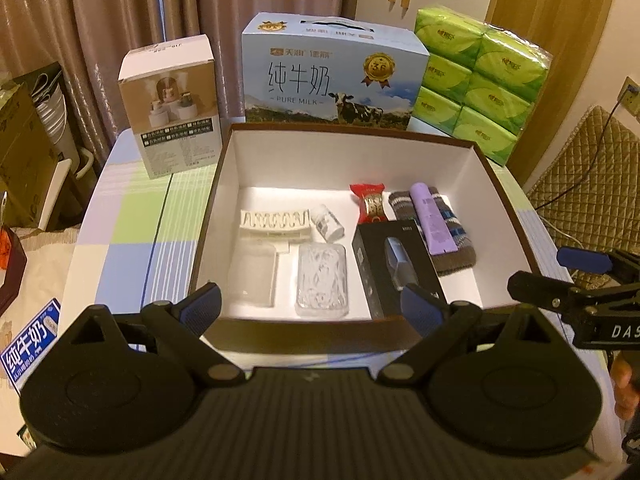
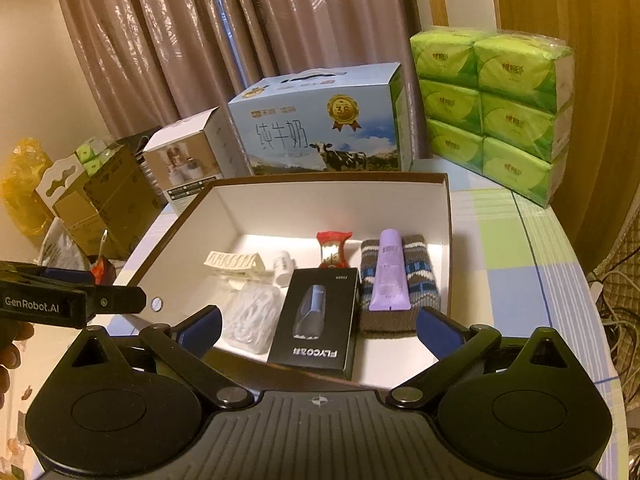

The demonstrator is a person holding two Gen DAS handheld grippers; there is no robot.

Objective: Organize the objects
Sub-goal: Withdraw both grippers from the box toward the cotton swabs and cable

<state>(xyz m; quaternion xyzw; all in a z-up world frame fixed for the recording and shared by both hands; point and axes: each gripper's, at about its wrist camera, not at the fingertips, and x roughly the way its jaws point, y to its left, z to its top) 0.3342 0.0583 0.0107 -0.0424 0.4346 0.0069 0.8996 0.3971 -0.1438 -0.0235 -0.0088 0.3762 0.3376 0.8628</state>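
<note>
A brown box with a white inside [image 1: 248, 152] [image 2: 446, 216] stands on the table. In it lie a white hair clip [image 1: 275, 221] [image 2: 234, 261], a small white bottle [image 1: 327, 222] [image 2: 283, 267], a clear plastic case [image 1: 321, 280] [image 2: 250, 318], a black shaver box [image 1: 396, 268] [image 2: 316, 316], a red candy [image 1: 370, 202] [image 2: 333, 248], and a purple tube [image 1: 430, 216] [image 2: 388, 276] on a striped knit pouch [image 1: 456, 248] [image 2: 418, 276]. My left gripper [image 1: 316, 304] is open and empty over the box's near edge. My right gripper [image 2: 318, 330] is open and empty, also at the near edge.
Behind the box stand a milk carton case [image 1: 332, 76] [image 2: 320, 128], a small product box [image 1: 172, 108] [image 2: 180, 156] and a green tissue pack [image 1: 480, 80] [image 2: 496, 108]. The checked tablecloth [image 1: 132, 220] [image 2: 512, 264] covers the table. A curtain hangs behind.
</note>
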